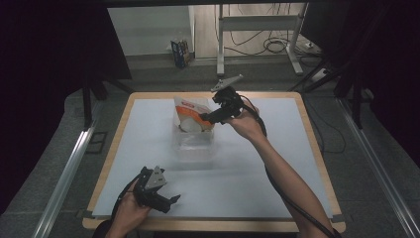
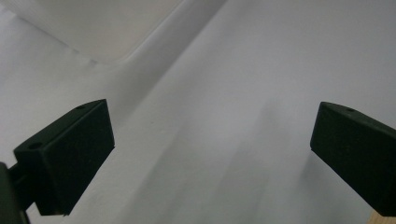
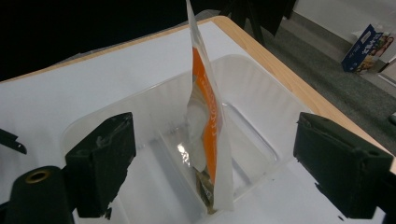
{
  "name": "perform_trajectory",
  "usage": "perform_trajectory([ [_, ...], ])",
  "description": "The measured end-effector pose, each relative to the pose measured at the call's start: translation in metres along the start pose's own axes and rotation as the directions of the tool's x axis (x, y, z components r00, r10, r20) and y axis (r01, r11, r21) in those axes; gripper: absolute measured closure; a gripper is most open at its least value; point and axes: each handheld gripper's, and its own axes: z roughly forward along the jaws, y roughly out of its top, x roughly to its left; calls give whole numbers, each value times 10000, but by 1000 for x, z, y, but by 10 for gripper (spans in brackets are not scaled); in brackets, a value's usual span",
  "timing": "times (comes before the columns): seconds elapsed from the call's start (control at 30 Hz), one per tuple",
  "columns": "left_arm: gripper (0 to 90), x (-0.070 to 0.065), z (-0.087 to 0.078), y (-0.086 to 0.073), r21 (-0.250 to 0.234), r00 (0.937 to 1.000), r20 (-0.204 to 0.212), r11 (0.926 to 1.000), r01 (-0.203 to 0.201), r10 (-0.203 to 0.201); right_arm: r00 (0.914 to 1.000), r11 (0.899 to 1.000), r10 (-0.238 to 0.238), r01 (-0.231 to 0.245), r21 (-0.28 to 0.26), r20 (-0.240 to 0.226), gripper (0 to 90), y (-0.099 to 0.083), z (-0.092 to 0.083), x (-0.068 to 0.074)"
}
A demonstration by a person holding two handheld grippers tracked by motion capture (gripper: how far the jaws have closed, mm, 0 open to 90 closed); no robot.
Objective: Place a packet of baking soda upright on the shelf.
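A white and orange pouch (image 1: 189,113) stands upright inside a clear plastic container (image 1: 195,148) at the middle back of the white table (image 1: 247,173). My right gripper (image 1: 204,119) is at the pouch's right side, just above the container. In the right gripper view the pouch (image 3: 208,93) rises edge-on between the jaws of my right gripper (image 3: 215,140), which stand wide apart and clear of it, above the container (image 3: 243,63). My left gripper (image 1: 173,201) rests open near the front left of the table. Its jaws (image 2: 212,154) have only table between them.
The table has a wooden rim (image 1: 317,148). Behind it on the floor are a metal desk frame (image 1: 257,22), cables (image 1: 275,45) and a small printed box (image 1: 181,52). A pale rounded corner (image 2: 107,28) lies at the top left of the left gripper view.
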Motion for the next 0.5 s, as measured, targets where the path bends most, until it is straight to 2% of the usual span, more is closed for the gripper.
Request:
perform_trajectory([
  [0.5,0,0,0,0,-131,9988,320,9992,376,-372,9999,9998,82,-80,176,-110,81,-24,-10,5],
])
